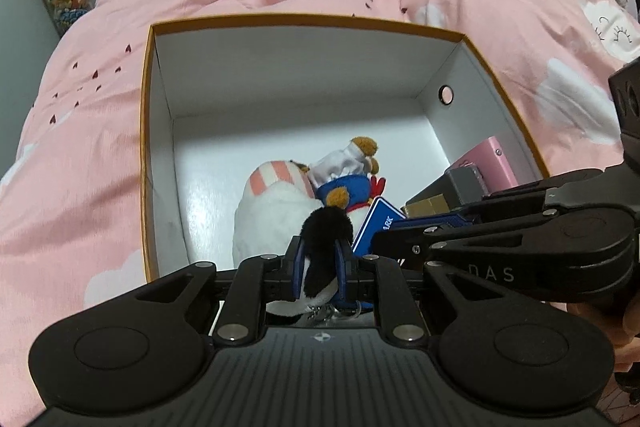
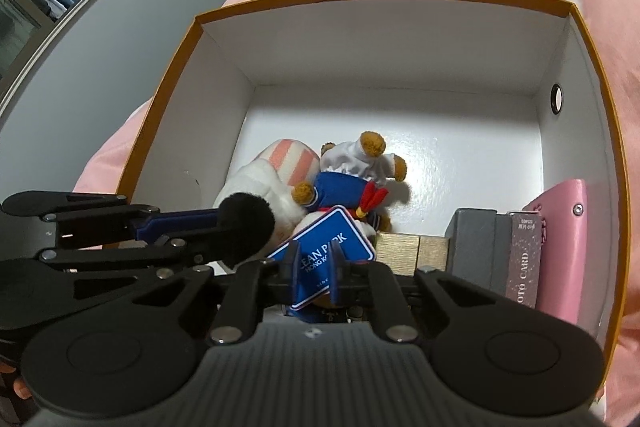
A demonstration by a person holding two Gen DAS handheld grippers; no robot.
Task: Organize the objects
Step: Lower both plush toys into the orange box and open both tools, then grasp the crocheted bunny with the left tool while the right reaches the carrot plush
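**Two toys held over a partly filled box**

Left gripper [image 1: 320, 267] pinches a black-and-white plush [image 1: 324, 227]; right gripper [image 2: 316, 267] pinches a blue tag [image 2: 324, 247] — both just above the near edge of the orange-rimmed box [image 2: 552, 9]. Already inside: a sailor bear [image 2: 352, 179], a striped plush [image 2: 288, 159] beside it, and small boxes [image 2: 472, 243] with a pink case [image 2: 564, 239] along the right wall. Judged well along — release of both items remains.

- Black-and-white plush [image 1: 320, 251], upright, pinched between gripper fingers above the box [image 1: 146, 147].
- Blue tag [image 2: 320, 255], tilted, also clamped.
- Sailor bear [image 2: 352, 179] lies on the box floor against a pink-striped plush [image 2: 276, 167].
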